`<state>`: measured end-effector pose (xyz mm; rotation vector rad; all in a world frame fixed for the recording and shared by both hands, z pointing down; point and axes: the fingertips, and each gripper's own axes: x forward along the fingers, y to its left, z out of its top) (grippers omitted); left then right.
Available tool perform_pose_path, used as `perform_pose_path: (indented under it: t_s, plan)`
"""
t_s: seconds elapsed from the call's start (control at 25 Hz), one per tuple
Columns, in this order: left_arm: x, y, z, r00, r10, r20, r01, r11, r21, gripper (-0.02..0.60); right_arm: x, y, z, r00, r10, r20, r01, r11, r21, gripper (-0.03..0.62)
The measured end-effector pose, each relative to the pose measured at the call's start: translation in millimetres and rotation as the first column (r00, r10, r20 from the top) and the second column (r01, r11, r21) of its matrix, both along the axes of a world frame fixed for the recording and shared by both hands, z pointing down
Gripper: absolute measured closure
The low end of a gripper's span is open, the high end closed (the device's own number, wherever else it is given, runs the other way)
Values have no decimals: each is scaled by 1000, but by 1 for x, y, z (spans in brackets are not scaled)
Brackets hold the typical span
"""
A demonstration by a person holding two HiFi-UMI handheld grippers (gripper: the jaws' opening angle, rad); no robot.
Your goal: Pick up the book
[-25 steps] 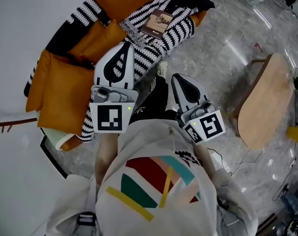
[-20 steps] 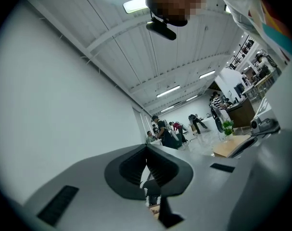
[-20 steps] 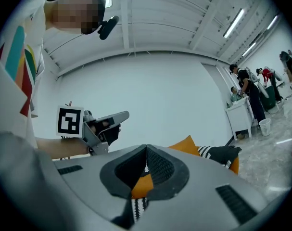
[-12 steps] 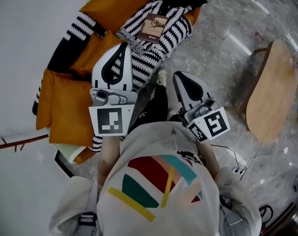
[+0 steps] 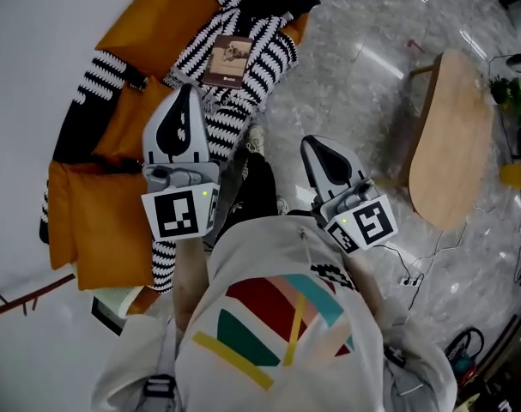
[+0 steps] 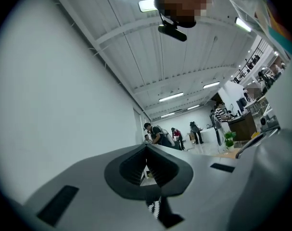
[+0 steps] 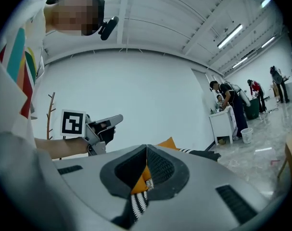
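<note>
The book [image 5: 227, 60], small with a brown cover, lies flat on a black-and-white striped blanket [image 5: 251, 37] on the orange sofa [image 5: 106, 204]. My left gripper [image 5: 185, 91] hovers over the blanket just short and left of the book, shut and empty. My right gripper [image 5: 312, 144] is over the marble floor, nearer to me and right of the book, also shut with nothing in it. In the left gripper view the left gripper [image 6: 146, 147] has its jaw tips together. In the right gripper view the right gripper [image 7: 146, 148] points at the orange cushion and blanket.
A light wooden table [image 5: 449, 144] stands on the marble floor at the right, with cables [image 5: 414, 277] lying near it. A white wall runs along the left. Several people stand at a white table [image 7: 222, 124] far across the room.
Both grippers have moved forward toward the sofa, the left one nearer to the book. Their jaws stay shut. The book has not moved on the blanket.
</note>
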<state>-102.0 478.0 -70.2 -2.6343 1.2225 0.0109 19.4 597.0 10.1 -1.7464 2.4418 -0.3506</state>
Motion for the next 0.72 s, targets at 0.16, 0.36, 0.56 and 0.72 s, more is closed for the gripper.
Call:
perform_pose_path:
  t_s: [0.16,0.36,0.56,0.72]
  plan:
    - [-9,-37,0,998,-50,-42,49,999,-19,577,2,-35,-5,999,-19,-26,19,1000,-5,580]
    - [-17,-97,26,994,-104,-33,101,990,-97,577,-8,-79,12,997,-71,5,71,994,-86,580]
    - [-16,-160,30,994,-106,-18,104,987,-120,577,-23,-152,11,987,-144,73,149,986,-77,580]
    - [-22,-207,39,993,-116,-17,112,982,-150,577,-37,-212,-1,983,-186,11,186,981,-61,580]
